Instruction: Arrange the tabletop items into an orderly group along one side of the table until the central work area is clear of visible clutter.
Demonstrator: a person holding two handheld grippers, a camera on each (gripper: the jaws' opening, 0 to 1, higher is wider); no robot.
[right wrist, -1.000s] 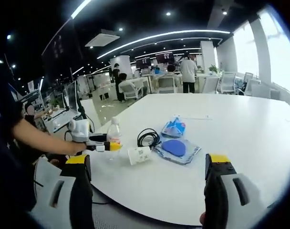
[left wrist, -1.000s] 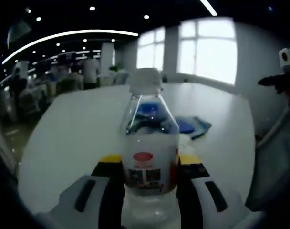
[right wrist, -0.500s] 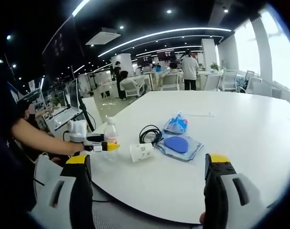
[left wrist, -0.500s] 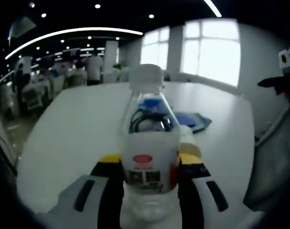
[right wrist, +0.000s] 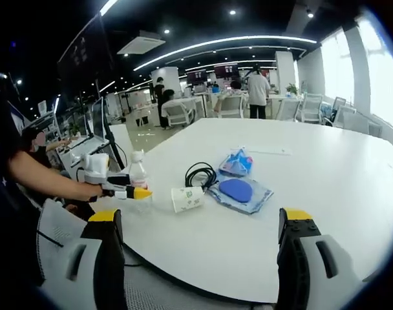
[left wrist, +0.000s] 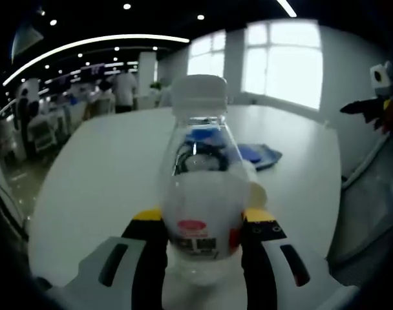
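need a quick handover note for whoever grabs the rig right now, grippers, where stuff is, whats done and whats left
Left gripper: shut on the water bottle, held upright at the near edge of the white table.
Right gripper: open, holding nothing, off the near edge of the table.
Things: paper cup on its side beside the bottle; black cable coiled just behind the cup; blue pouch and a small blue packet toward the middle.
Done: bottle gripped.
Left: set the bottle down along one side, then group the cup, cable, pouch and packet beside it.
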